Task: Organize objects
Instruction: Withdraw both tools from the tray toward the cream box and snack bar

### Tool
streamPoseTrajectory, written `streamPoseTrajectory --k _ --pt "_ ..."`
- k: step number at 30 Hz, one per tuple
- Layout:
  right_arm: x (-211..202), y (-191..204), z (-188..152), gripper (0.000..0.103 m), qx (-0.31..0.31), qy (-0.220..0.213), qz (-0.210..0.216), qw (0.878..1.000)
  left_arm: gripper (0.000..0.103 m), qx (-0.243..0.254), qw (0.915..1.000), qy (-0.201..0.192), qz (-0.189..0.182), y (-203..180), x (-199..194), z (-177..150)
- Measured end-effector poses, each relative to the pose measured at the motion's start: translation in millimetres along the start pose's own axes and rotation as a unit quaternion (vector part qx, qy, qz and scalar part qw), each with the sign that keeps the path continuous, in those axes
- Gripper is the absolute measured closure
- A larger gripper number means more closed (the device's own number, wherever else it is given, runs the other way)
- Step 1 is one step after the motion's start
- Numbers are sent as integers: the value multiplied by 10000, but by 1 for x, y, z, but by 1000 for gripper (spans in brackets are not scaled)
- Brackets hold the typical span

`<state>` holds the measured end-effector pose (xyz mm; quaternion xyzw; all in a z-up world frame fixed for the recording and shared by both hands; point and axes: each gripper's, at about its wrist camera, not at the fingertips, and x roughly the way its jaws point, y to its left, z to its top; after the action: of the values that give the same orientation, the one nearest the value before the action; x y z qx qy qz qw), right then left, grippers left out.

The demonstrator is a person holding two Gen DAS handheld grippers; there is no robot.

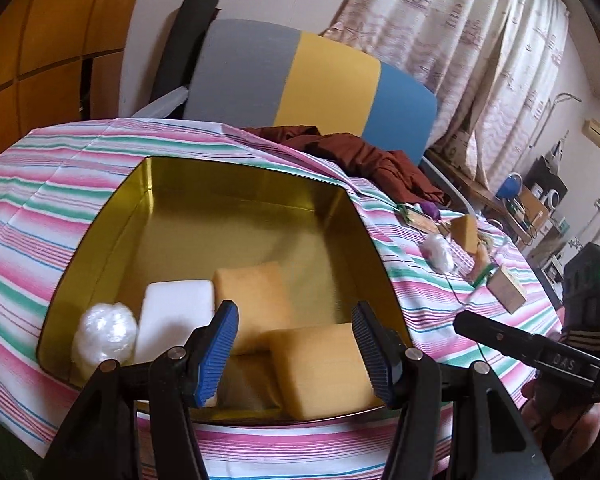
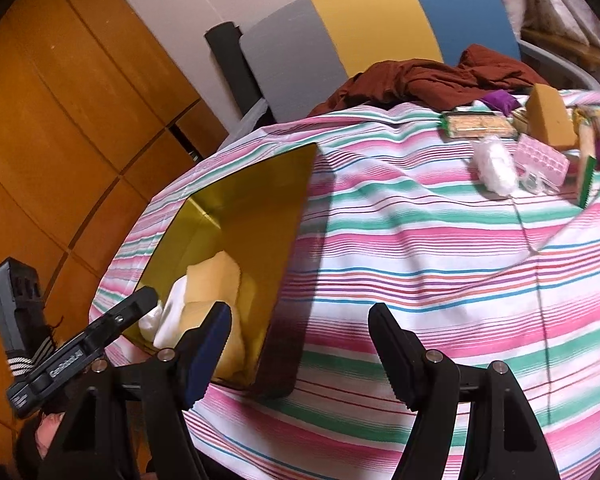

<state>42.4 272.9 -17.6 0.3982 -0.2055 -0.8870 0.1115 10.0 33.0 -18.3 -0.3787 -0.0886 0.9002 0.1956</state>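
I see the tin (image 1: 236,216) sitting open on the striped cloth (image 1: 40,208), toward its left side. Inside, at the near end, lie a white ball (image 1: 104,338) at the left, a white block (image 1: 176,312) beside it, then a far sponge (image 1: 256,300) and a near sponge (image 1: 320,368) to the right.

My left gripper (image 1: 296,350) hangs over the tin's near edge with its fingers spread and nothing between them. My right gripper (image 2: 300,356) is over bare cloth just right of the tin, fingers also spread and holding nothing.

Far right on the cloth a cluster lies well apart from the tin: a second white ball (image 2: 494,168), a pink tray (image 2: 542,162), a sponge wedge (image 2: 550,116), and a cracker pack (image 2: 478,124). A brown garment (image 2: 432,76) is heaped at the far edge, before a grey, yellow and blue board (image 2: 376,20).
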Motion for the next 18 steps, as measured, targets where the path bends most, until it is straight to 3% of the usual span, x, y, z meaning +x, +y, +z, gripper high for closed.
streamPoseTrajectory --k 6,18 --pt "-12 -34 0 31 277 -124 -284 9991 43 306 9992 178 -193 -25 7 -1" --pt "-47 -132 2 29 546 -269 -1354 9889 43 844 9938 454 -571 -78 22 -2"
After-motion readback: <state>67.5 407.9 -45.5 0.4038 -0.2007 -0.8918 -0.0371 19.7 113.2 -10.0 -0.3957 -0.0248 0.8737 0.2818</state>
